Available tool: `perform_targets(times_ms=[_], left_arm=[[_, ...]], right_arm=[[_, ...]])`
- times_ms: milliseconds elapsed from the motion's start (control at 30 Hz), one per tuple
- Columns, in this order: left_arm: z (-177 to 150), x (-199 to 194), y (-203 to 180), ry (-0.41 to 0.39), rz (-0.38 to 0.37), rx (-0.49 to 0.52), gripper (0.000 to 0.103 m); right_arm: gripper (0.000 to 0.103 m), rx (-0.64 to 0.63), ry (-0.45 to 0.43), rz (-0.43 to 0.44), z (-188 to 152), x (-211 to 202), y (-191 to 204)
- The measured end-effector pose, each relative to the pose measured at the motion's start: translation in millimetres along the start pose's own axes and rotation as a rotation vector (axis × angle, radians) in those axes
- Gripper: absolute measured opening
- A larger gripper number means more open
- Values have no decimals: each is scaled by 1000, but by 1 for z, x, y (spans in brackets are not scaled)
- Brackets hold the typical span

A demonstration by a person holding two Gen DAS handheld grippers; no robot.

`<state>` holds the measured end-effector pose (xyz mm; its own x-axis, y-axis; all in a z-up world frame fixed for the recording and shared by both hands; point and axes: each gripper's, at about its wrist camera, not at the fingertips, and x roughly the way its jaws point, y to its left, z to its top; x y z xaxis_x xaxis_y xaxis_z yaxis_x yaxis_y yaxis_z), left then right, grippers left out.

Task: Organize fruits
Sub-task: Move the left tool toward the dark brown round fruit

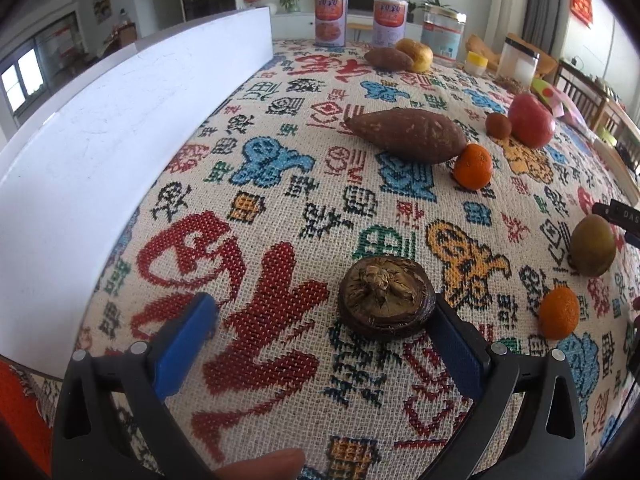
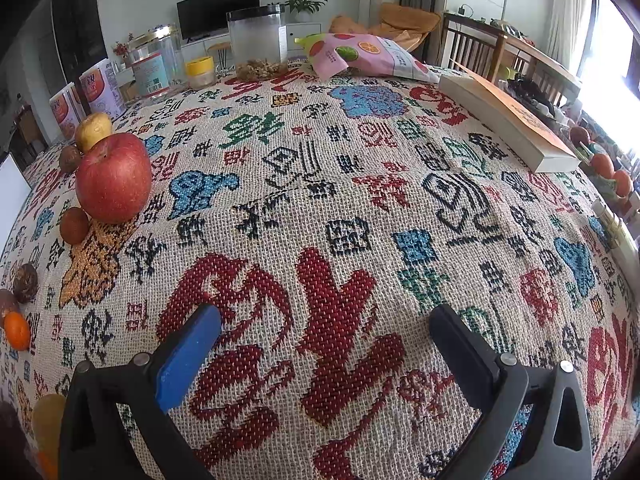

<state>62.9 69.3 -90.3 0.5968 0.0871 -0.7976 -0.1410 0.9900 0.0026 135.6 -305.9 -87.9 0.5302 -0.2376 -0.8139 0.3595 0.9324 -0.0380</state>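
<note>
My left gripper (image 1: 320,320) is open over the patterned tablecloth. A dark brown water chestnut (image 1: 386,297) lies against the inside of its right finger. Beyond lie a sweet potato (image 1: 408,134), an orange tangerine (image 1: 473,166), a red apple (image 1: 531,120), a small brown fruit (image 1: 498,125), a green-brown fruit (image 1: 592,246) and a second tangerine (image 1: 559,312). My right gripper (image 2: 324,328) is open and empty over bare cloth. In its view the apple (image 2: 114,178) stands at the left with a small brown fruit (image 2: 74,225) beside it.
A white box wall (image 1: 120,128) runs along the left. At the far edge stand two cans (image 1: 330,20), a glass jar (image 1: 443,34), a second sweet potato (image 1: 388,59) and a yellow fruit (image 1: 416,54). A clear jar (image 2: 258,42), snack bag (image 2: 368,56) and book (image 2: 508,120) lie far right.
</note>
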Motion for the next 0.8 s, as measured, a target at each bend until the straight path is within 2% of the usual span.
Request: perform_targets(times_ms=[800], left_arm=[[-2, -1, -1, -13, 5, -12, 103]], right_arm=[[103, -1, 0, 1, 0, 1, 1]])
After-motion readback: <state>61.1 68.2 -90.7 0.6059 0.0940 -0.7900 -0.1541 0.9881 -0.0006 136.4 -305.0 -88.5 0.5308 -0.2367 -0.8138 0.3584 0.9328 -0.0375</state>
